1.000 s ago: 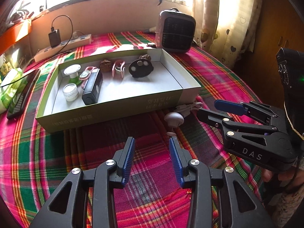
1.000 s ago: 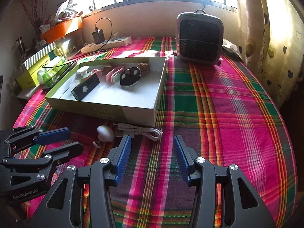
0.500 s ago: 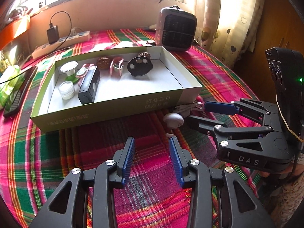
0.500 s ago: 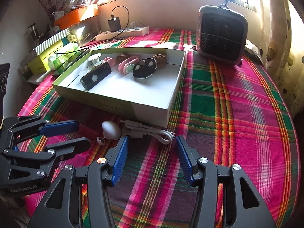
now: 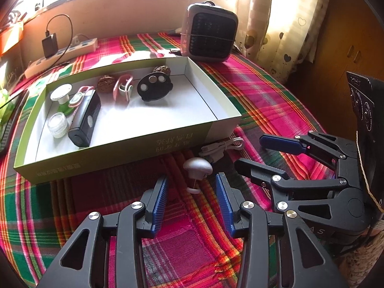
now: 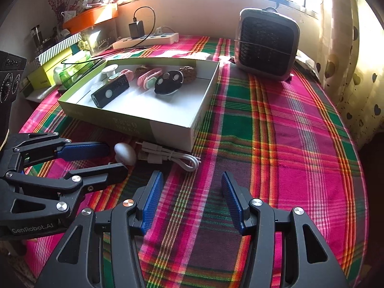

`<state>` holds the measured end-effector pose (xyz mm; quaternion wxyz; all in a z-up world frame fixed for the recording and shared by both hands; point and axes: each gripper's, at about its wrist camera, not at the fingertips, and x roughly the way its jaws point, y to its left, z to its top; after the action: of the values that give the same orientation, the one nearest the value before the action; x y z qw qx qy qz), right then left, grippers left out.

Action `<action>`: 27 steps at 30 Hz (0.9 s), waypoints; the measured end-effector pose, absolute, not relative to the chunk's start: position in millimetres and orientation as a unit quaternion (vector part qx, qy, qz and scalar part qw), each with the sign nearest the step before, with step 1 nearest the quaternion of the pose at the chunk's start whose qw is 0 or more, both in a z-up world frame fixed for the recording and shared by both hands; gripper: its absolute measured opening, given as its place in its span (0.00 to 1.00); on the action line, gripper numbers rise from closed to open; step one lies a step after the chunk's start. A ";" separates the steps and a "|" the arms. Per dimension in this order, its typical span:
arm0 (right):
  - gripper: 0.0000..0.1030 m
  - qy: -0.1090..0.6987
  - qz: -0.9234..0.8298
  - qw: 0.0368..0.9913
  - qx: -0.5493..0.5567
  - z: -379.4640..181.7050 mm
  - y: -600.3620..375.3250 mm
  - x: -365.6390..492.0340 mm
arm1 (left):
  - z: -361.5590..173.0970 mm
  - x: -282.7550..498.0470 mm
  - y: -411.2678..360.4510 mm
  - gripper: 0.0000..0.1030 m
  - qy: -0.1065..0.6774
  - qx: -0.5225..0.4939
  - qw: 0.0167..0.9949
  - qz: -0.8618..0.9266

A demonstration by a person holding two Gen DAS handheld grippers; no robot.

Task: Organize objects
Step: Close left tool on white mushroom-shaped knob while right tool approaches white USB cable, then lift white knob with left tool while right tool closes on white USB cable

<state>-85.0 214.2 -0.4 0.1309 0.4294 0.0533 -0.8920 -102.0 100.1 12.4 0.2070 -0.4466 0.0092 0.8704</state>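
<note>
Table under plaid cloth, several things resting on it.

Green-and-white shallow box at centre-left; small white mushroom-shaped knob and coiled white cable just in front of its near wall. Grey fan heater at the far side near the curtain. White power strip with black charger along the back wall.

Home room: plaid tablecloth, heart-print curtains, small heater, power strip by window.
</note>
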 end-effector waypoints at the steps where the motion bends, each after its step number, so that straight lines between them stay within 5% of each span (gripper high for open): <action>1: 0.50 0.054 -0.892 0.129 0.430 -0.6 214.9 -85.2 | 12.7 -103.0 102.0 0.37 0.014 -0.445 0.203 0.872; 12: 0.51 0.053 -0.891 0.131 0.432 -0.9 218.3 -88.9 | 13.3 -110.1 102.2 0.36 0.007 -0.451 0.191 0.872; 17: 0.51 0.052 -0.888 0.152 0.431 -1.0 215.6 -92.6 | 13.0 -111.0 94.9 0.23 -0.001 -0.452 0.183 0.873; 27: 0.51 0.073 -0.878 0.198 0.430 -1.6 201.6 -102.2 | 12.1 -108.1 74.2 0.23 -0.011 -0.450 0.165 0.877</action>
<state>-102.2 201.6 -1.6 0.1975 0.4296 0.0734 -0.8781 -108.1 74.2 12.1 0.1650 -0.4505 -0.0107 0.8773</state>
